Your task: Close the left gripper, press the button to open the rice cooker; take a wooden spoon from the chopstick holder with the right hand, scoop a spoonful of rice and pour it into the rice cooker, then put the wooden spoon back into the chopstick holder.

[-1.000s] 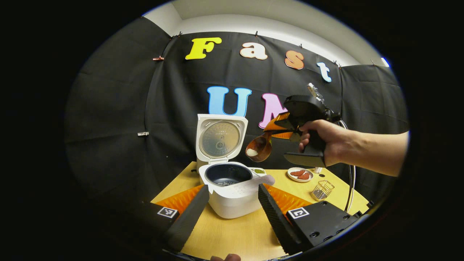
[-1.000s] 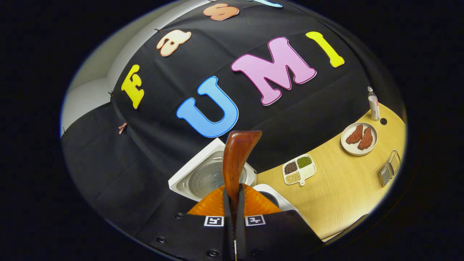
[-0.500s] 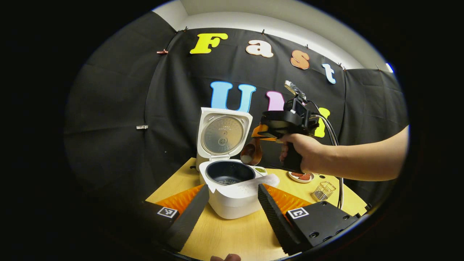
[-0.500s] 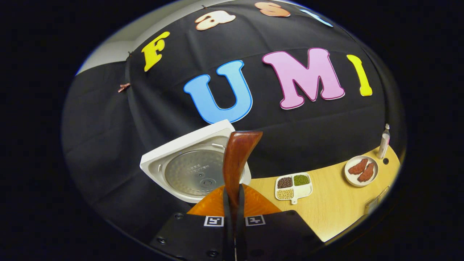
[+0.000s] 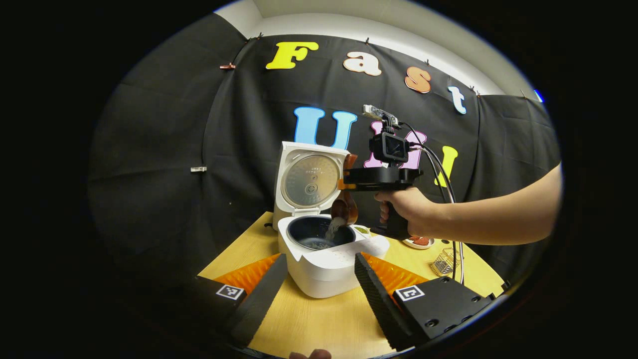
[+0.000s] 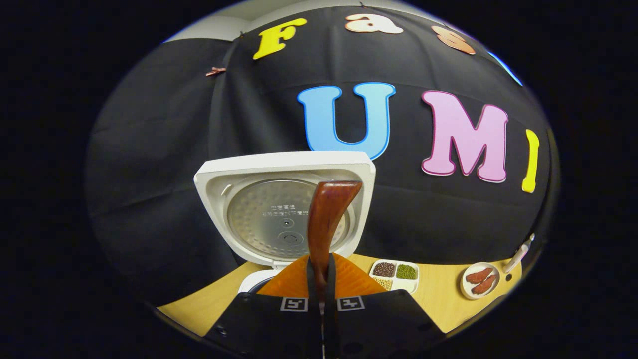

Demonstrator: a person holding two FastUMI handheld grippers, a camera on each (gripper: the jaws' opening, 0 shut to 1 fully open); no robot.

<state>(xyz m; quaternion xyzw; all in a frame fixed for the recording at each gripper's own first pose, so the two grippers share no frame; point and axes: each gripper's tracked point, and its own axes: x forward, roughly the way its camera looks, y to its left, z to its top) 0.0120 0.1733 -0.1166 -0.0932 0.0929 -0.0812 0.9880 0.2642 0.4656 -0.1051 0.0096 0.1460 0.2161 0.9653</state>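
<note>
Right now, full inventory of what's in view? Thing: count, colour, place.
rice cooker: 1, white, centre of table, lid up, dark inner pot
wooden spoon: 1, reddish brown, tipped over the pot, handle between the right gripper's fingers
rice: white stream falling from spoon into pot
divided dish: 1, white, brown, green and pale grains, right of cooker
plate: 1, white, two reddish pieces, far right
chopstick holder: 1, wire, right side of table
bottle: 1, pale, beyond the plate
table: 1, light wood
left gripper: 1, open, low in front of cooker
right gripper: 1, shut on spoon handle, above the pot
hand: 1, holds right gripper's grip
</note>
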